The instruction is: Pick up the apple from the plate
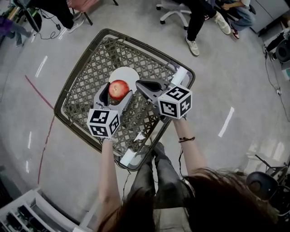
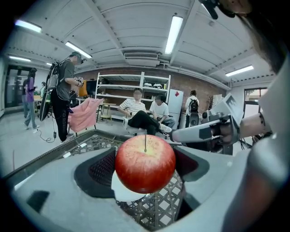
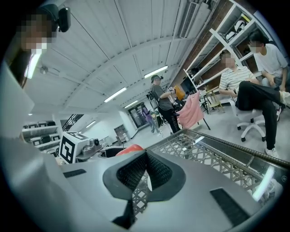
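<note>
A red apple [image 1: 118, 89] [image 2: 145, 163] is clamped between the two jaws of my left gripper [image 1: 118, 91] [image 2: 145, 168], which is shut on it. It hangs just above a small white plate [image 1: 130, 74] [image 2: 123, 194] resting on the lattice top of a wire cart [image 1: 86, 72]. My right gripper [image 1: 138, 84] [image 3: 146, 156] is shut with nothing in it, its tip just to the right of the apple and over the plate's edge. In the right gripper view a sliver of the apple [image 3: 129, 148] shows behind the shut pads.
The cart's raised rim [image 1: 68, 86] frames the lattice on all sides. Seated people and an office chair [image 1: 174, 11] are on the floor beyond the cart. A pink cloth on a chair [image 2: 86, 113] stands at the far left. My legs are under the cart's near edge.
</note>
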`<state>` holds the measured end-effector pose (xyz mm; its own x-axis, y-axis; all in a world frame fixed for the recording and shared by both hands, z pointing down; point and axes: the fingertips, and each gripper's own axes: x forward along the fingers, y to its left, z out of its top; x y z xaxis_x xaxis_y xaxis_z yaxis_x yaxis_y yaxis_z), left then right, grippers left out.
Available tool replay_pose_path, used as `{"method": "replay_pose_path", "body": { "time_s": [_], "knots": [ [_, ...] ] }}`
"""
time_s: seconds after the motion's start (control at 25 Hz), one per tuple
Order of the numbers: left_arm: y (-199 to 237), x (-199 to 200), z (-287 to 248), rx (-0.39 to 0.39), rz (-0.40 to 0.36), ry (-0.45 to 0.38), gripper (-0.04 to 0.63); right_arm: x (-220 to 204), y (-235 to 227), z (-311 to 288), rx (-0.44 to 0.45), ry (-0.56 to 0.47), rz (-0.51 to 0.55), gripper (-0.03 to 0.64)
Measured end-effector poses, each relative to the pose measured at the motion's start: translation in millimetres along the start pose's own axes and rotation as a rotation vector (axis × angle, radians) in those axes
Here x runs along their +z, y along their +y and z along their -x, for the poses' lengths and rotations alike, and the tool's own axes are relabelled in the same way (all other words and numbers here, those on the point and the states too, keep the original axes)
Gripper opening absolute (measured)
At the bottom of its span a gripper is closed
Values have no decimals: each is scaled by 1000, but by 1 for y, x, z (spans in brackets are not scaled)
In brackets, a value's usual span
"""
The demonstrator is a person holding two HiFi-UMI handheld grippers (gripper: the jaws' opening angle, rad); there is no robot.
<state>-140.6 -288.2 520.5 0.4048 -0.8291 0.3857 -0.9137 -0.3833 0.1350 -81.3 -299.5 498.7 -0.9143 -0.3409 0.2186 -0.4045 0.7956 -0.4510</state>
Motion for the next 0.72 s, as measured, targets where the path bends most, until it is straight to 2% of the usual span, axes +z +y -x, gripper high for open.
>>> {"method": "replay_pose_path", "body": {
  "time_s": [0.4,0.72],
  "knots": [
    [-20,13,35,12,29,-17,407,13,29,16,8,-12,4,9],
    [-31,25,64,33,56,-43,407,28,53,32,43,-65,-22,9]
  ]
}}
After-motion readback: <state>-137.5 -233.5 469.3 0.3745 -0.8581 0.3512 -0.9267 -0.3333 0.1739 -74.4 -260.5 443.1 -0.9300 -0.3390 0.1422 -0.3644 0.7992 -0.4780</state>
